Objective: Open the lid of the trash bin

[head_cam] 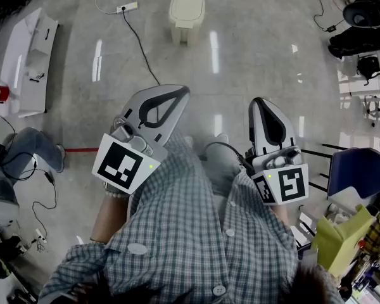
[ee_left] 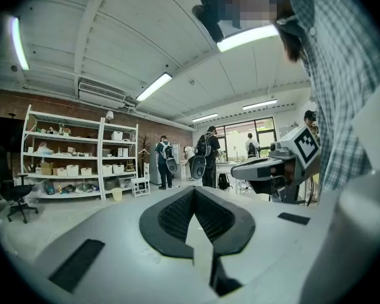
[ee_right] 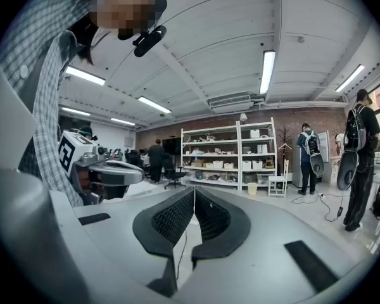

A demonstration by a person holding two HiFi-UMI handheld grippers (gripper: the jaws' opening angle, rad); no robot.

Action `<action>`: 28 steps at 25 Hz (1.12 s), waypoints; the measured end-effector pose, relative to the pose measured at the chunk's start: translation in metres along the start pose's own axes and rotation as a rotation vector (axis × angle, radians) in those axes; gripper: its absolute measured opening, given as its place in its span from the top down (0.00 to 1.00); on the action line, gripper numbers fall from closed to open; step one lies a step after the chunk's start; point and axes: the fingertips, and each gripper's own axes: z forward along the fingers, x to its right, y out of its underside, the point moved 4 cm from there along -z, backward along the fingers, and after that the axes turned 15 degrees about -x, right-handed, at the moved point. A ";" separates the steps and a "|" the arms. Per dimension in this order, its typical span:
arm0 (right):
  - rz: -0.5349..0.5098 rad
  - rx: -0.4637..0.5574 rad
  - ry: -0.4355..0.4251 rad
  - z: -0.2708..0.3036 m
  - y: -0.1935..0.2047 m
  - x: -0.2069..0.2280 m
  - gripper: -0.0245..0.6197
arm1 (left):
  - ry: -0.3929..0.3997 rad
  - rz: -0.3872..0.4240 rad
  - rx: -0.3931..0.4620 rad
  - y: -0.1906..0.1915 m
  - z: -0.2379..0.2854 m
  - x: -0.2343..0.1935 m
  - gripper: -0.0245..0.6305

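Observation:
A cream trash bin (head_cam: 187, 14) stands on the grey floor far ahead, with its lid down. Both grippers are held close to the person's chest, well short of the bin. My left gripper (head_cam: 179, 94) is shut with nothing in it, its black pads meeting at the tip (ee_left: 193, 190). Empty too, my right gripper (head_cam: 259, 102) has its pads pressed together (ee_right: 194, 190). Both gripper views face level into the room, so neither shows the bin. Each one catches the other gripper off to the side.
A power strip (head_cam: 128, 7) and its black cable (head_cam: 142, 49) lie on the floor left of the bin. There is white furniture (head_cam: 31, 62) at the far left and a blue chair (head_cam: 358, 170) at the right. White shelves (ee_right: 234, 157) and standing people (ee_left: 164, 162) line the room.

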 end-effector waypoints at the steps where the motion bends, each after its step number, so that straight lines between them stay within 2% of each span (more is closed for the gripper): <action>1: -0.006 -0.002 0.004 -0.001 0.000 0.001 0.93 | -0.003 -0.002 0.004 0.000 -0.001 0.000 0.96; 10: -0.005 -0.026 0.038 0.002 -0.002 0.018 0.93 | -0.042 -0.016 -0.001 0.000 -0.004 -0.012 0.96; 16: -0.074 -0.009 -0.035 0.015 -0.005 0.028 0.93 | -0.080 -0.022 0.001 -0.004 0.009 -0.020 0.96; 21: -0.098 -0.005 -0.060 0.028 -0.009 0.041 0.93 | -0.096 -0.022 -0.001 -0.014 0.028 -0.030 0.96; 28: -0.111 0.016 -0.090 0.044 -0.023 0.084 0.93 | -0.121 -0.021 0.014 -0.042 0.065 -0.038 0.96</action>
